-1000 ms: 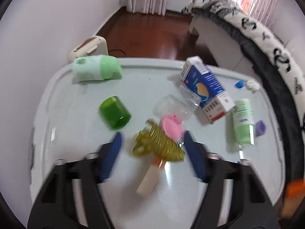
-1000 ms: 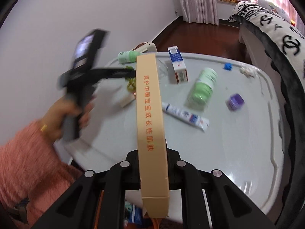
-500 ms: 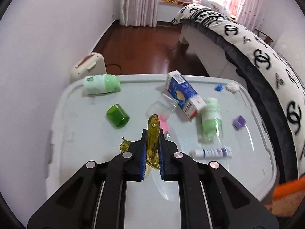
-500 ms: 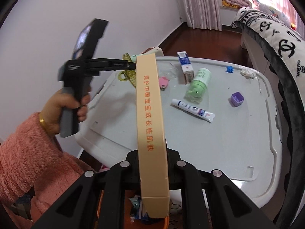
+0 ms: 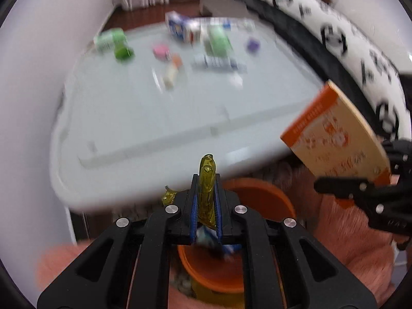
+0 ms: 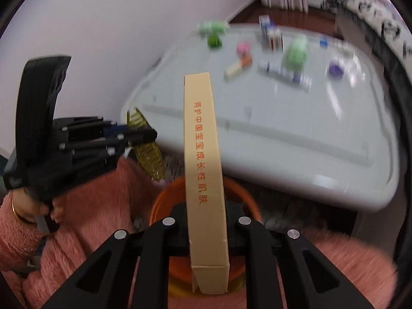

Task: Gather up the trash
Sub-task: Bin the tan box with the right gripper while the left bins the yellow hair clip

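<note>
Both grippers withdrawn from table (image 5: 144,113) since earlier frame, now over orange bin (image 5: 260,195). Left gripper (image 5: 206,193) jaws clamped on crumpled yellow wrapper (image 5: 206,188), bin at 6 o'clock. Right gripper (image 6: 206,221) jaws clamped on tan carton (image 6: 203,154), edge printed with red Chinese characters. Table edge at 12 o'clock; remaining litter blurred, labels unreadable.

The orange bin (image 5: 260,193) mouth, low in the frame centre, is partly covered: the left gripper (image 5: 206,206) with its yellow wrapper (image 5: 206,188) hangs over it, the tan box (image 6: 204,170) crosses it in the right wrist view. The near half of the counter (image 5: 159,113) lies bare; blurred litter crowds its far edge.
</note>
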A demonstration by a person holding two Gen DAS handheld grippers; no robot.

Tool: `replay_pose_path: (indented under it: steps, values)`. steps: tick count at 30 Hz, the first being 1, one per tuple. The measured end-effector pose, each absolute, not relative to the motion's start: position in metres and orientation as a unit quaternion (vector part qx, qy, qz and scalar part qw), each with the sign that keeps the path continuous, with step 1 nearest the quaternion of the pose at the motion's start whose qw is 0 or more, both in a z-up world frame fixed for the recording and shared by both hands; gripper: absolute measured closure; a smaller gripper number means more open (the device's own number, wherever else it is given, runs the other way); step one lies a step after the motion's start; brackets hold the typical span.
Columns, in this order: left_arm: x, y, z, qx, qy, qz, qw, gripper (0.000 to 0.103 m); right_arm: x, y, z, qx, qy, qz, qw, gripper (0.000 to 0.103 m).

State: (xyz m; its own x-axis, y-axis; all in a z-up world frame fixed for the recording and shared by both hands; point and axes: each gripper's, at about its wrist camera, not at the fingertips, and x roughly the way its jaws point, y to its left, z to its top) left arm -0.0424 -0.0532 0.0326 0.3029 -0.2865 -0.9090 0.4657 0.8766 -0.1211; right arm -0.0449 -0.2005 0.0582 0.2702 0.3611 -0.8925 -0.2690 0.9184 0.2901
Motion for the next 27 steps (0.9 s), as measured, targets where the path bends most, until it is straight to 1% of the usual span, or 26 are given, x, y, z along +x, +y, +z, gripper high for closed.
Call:
replay_pose_path:
  steps: [6, 8, 9, 10, 11, 12, 16, 19, 22, 23, 27]
  values:
    - [-0.07, -0.066, -0.029, 0.125, 0.606, -0.228, 0.752, 0.093, -0.071, -0.195, -0.001, 0.054, 0.642, 0.184, 0.743, 0.088]
    - [-0.068, -0.068, -0.042, 0.136, 0.625, -0.223, 0.736, 0.091, -0.072, -0.196, -0.014, 0.065, 0.657, 0.176, 0.73, 0.085]
    - [-0.066, -0.069, -0.052, 0.134, 0.645, -0.219, 0.719, 0.082, -0.071, -0.197, -0.02, 0.071, 0.667, 0.169, 0.722, 0.077]
    - [-0.065, -0.068, -0.056, 0.134, 0.65, -0.216, 0.716, 0.061, -0.069, -0.199, -0.026, 0.074, 0.679, 0.162, 0.712, 0.048]
    - [-0.065, -0.067, -0.059, 0.135, 0.654, -0.214, 0.713, 0.048, -0.069, -0.201, -0.029, 0.074, 0.681, 0.153, 0.712, 0.037]
    - [-0.064, -0.066, -0.06, 0.134, 0.655, -0.211, 0.713, 0.033, -0.068, -0.202, -0.029, 0.072, 0.679, 0.146, 0.716, 0.037]
    - [-0.065, -0.062, -0.057, 0.125, 0.65, -0.211, 0.719, 0.032, -0.067, -0.208, -0.025, 0.084, 0.675, 0.138, 0.72, 0.036]
    - [-0.064, -0.057, -0.059, 0.113, 0.657, -0.208, 0.715, 0.032, -0.063, -0.21, -0.021, 0.088, 0.671, 0.136, 0.723, 0.03]
    - [-0.059, -0.053, -0.06, 0.096, 0.661, -0.207, 0.715, 0.032, -0.063, -0.211, -0.017, 0.092, 0.667, 0.135, 0.727, 0.028]
    - [-0.059, -0.053, -0.056, 0.09, 0.662, -0.207, 0.715, 0.032, -0.063, -0.211, -0.016, 0.092, 0.666, 0.134, 0.728, 0.026]
    - [-0.048, -0.044, -0.041, 0.068, 0.646, -0.205, 0.732, 0.032, -0.064, -0.214, -0.008, 0.102, 0.653, 0.144, 0.736, 0.024]
